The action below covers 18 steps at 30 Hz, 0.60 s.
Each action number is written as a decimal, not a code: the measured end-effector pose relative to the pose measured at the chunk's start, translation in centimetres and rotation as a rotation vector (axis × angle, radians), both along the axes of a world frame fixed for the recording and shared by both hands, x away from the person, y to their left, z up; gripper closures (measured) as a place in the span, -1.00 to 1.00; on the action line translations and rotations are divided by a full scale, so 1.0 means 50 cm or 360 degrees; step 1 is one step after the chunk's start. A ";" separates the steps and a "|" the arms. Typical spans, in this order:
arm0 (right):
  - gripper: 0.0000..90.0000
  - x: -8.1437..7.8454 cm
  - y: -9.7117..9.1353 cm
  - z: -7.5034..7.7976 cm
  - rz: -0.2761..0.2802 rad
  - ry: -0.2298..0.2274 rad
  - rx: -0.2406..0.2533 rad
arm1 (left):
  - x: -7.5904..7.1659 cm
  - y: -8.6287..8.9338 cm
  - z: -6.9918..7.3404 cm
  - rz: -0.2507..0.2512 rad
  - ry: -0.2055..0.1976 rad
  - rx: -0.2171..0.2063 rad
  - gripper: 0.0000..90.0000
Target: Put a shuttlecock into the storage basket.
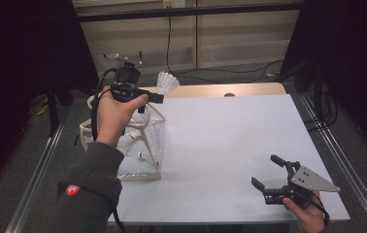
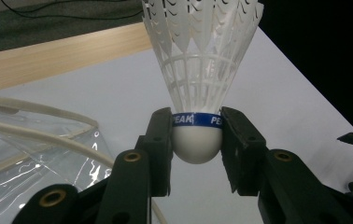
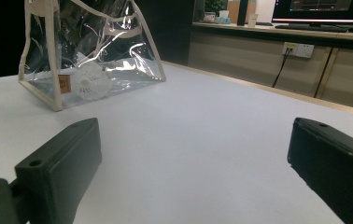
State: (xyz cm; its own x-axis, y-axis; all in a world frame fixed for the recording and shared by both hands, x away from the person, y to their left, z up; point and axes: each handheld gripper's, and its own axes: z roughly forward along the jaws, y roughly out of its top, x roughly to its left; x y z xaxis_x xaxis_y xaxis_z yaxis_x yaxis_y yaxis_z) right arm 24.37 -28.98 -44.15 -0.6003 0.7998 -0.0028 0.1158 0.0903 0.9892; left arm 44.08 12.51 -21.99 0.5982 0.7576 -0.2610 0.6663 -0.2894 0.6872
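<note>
Item: white shuttlecock (image 2: 197, 140), cork clamped in my left gripper (image 2: 197, 149) above the clear bag (image 1: 140, 145); my right gripper (image 1: 273, 175) gapes wide, empty, low over the table (image 1: 230, 141).

Clamped between the pads of the black left gripper (image 2: 196, 140) is a white feathered shuttlecock with a rounded white cork (image 2: 198, 79), ringed by a blue band with white lettering. Below that gripper stands a clear plastic bag with cream trim (image 1: 145, 145), a second white shuttlecock (image 3: 90, 81) inside it. Under the black right gripper (image 1: 269, 172) lies the white table top (image 1: 230, 141), edged in pale wood.
</note>
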 end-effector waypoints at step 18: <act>-0.94 0.000 0.000 0.001 -0.0001 -0.0003 0.0001 | 0.001 0.030 0.005 0.0070 -0.0005 0.0013 0.46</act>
State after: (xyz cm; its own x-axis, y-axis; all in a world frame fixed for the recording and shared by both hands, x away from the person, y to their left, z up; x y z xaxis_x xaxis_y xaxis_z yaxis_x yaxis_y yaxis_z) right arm 24.35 -28.98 -44.11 -0.5997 0.8002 -0.0033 0.1142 0.0896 0.9894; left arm 44.11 14.02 -21.72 0.5651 0.7852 -0.2531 0.6764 -0.2653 0.6870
